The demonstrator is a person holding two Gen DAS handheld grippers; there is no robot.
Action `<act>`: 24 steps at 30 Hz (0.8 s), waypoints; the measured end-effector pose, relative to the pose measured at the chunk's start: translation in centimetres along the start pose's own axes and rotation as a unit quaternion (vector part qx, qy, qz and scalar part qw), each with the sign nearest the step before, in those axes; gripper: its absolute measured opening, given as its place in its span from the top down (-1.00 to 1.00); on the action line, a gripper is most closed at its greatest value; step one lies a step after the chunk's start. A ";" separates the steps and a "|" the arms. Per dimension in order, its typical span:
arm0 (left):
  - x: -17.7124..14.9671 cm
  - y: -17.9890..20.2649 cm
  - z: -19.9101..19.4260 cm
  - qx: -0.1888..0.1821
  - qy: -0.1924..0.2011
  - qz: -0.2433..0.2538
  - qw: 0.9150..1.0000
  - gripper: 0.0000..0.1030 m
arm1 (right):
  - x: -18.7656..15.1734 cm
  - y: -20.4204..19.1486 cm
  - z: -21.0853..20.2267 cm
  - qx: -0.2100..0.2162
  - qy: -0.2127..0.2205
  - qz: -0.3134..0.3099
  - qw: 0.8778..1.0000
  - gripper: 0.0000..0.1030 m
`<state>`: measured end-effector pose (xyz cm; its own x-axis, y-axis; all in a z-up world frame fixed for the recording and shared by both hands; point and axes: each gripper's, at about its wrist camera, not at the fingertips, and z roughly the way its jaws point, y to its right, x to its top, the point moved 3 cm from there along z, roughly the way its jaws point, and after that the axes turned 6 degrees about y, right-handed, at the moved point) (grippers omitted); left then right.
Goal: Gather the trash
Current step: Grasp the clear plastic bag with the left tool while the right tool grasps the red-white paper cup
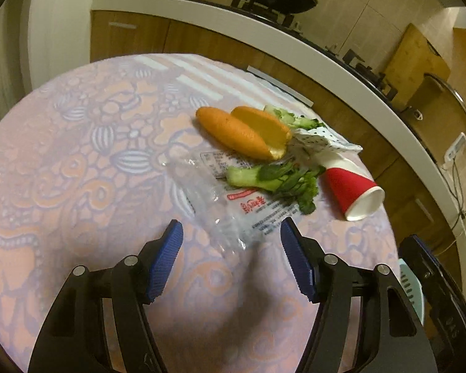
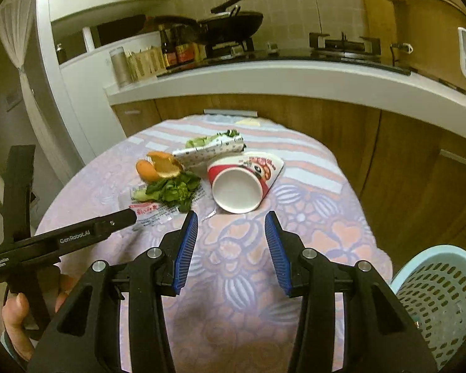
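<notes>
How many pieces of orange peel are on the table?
2. Both lie side by side, touching, behind the clear wrapper: the left orange peel shows its skin, the right orange peel its inside. More may be hidden.

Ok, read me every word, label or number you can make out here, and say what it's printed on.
"GenRobot.AI": side of the left gripper.
"Data Acquisition System": same gripper, near its handle.
Clear plastic wrapper: red and black print, too blurred to read.
Red paper cup: cartoon print, characters too small to read.
</notes>
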<state>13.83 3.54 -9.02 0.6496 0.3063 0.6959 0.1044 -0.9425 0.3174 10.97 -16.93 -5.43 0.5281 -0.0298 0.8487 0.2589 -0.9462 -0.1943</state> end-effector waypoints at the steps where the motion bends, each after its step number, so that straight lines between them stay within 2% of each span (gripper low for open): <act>1: 0.0 0.3 0.2 0.004 -0.002 0.007 1.000 -0.19 | -0.1 0.0 0.2 -0.002 -0.003 0.001 1.000 0.19; 2: 0.0 0.6 0.3 0.008 -0.001 0.012 1.000 -0.18 | -0.3 0.1 0.5 -0.003 -0.005 0.002 1.000 0.19; 4: 0.0 1.3 0.8 0.017 -0.003 0.030 0.999 -0.02 | -0.3 0.3 0.9 -0.005 -0.008 0.004 1.000 0.19; 6: 0.0 2.0 1.2 0.032 -0.004 0.050 0.998 -0.01 | -0.1 0.6 1.1 -0.006 -0.007 0.008 1.000 0.19; 8: -0.1 2.5 1.4 0.053 -0.005 0.069 0.996 0.09 | 0.2 0.8 1.3 -0.006 -0.007 0.009 1.000 0.19; 10: -0.1 2.5 1.4 0.068 -0.002 0.073 0.995 0.31 | 0.6 0.8 1.7 -0.006 -0.010 0.010 1.000 0.19; 12: -0.1 2.4 1.4 0.073 -0.001 0.073 0.995 0.40 | 0.9 0.7 2.1 -0.008 -0.014 0.008 1.000 0.18; 13: -0.1 2.3 1.4 0.073 -0.001 0.072 0.995 0.43 | 1.1 0.7 2.4 -0.008 -0.018 0.007 1.000 0.14; 15: -0.1 2.2 1.3 0.074 0.000 0.070 0.995 0.52 | 1.5 0.6 2.9 -0.011 -0.021 0.007 1.000 -0.18; 17: -0.1 2.0 1.1 0.066 0.001 0.061 0.996 0.64 | 1.8 0.5 3.5 -0.013 -0.022 0.007 1.000 -0.25; 19: 0.0 1.6 0.8 0.056 0.000 0.049 0.997 0.87 | 2.1 0.5 4.2 -0.019 -0.029 0.008 0.999 -0.29; 24: 0.0 0.5 -0.9 0.046 0.015 0.028 0.998 0.98 | 2.6 0.9 7.1 -0.026 -0.064 0.028 0.997 -0.42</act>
<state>13.22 3.19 -8.27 0.6336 0.2559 0.7301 0.1389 -0.9660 0.2180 18.35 -15.59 -6.87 0.6396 -0.0443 0.7674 0.1859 -0.9598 -0.2103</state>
